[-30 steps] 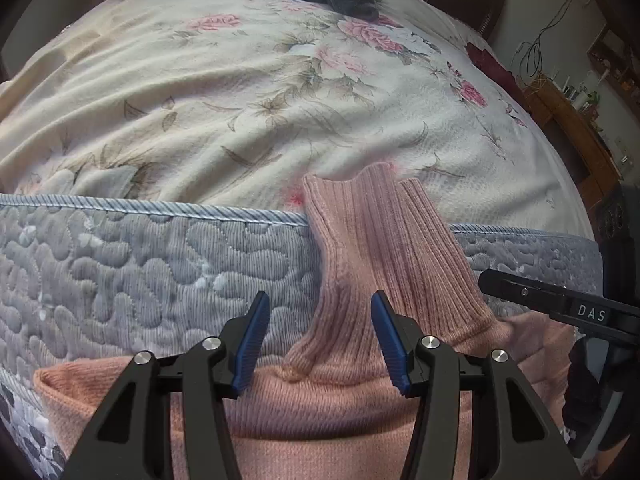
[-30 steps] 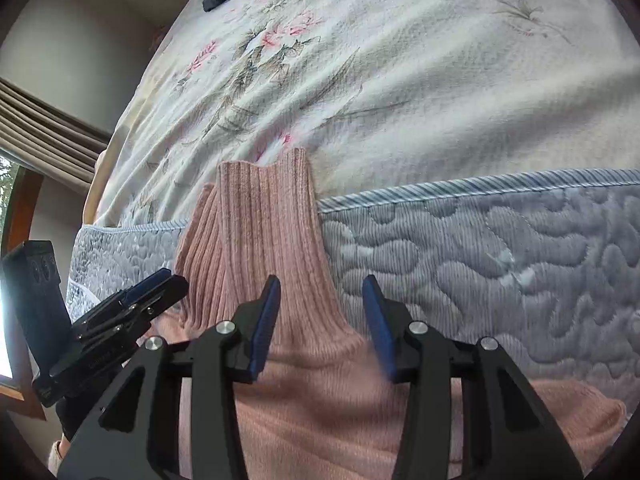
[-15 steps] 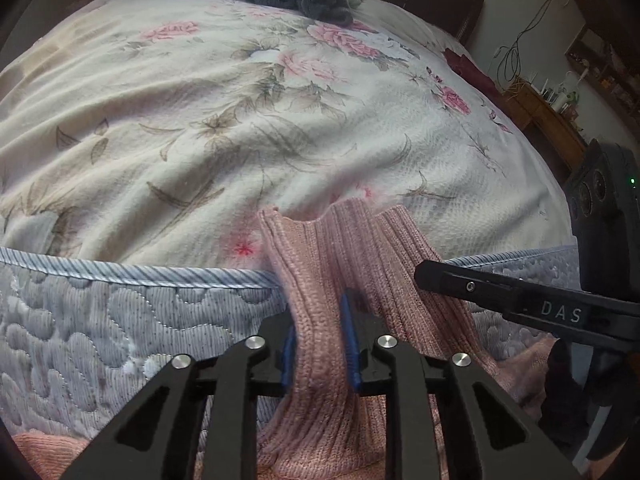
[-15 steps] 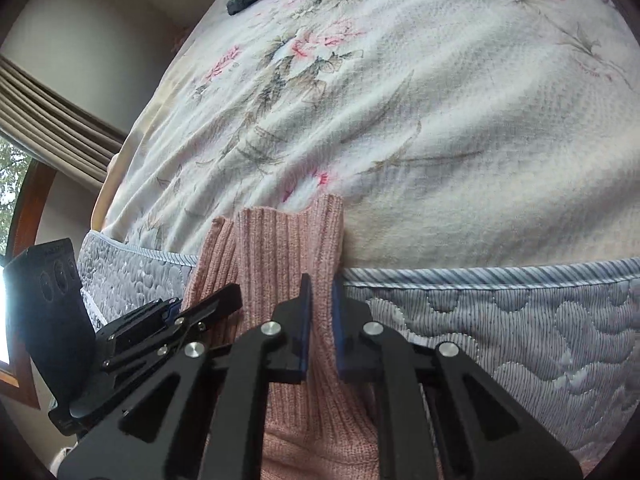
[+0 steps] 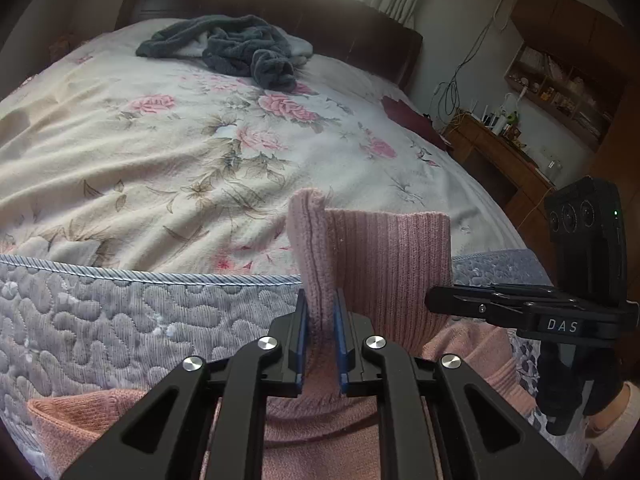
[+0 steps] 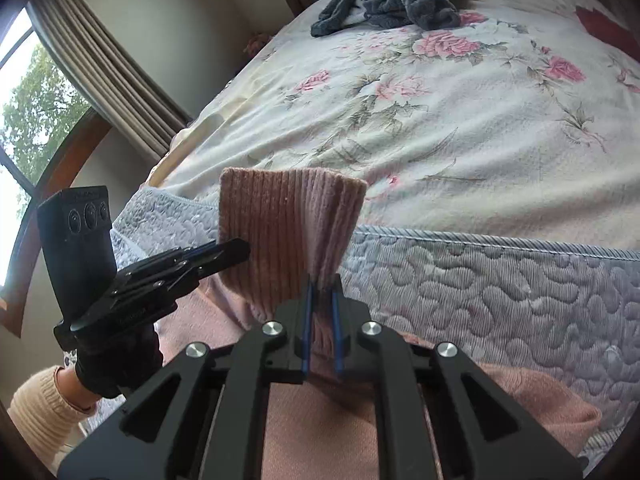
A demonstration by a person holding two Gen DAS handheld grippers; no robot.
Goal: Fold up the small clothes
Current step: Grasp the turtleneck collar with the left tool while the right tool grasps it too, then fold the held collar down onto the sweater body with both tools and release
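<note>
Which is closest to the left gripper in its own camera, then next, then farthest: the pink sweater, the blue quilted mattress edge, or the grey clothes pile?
1. Pink sweater: pinched in the left gripper, at its ribbed collar.
2. Blue quilted mattress edge: just behind the fingers, mostly to the left.
3. Grey clothes pile: far across the floral bed, near the headboard.

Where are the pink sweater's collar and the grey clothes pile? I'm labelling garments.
pink sweater's collar [image 5: 392, 248], left wrist view, ribbed front panel.
grey clothes pile [image 6: 400, 0], right wrist view, middle of the heap.
</note>
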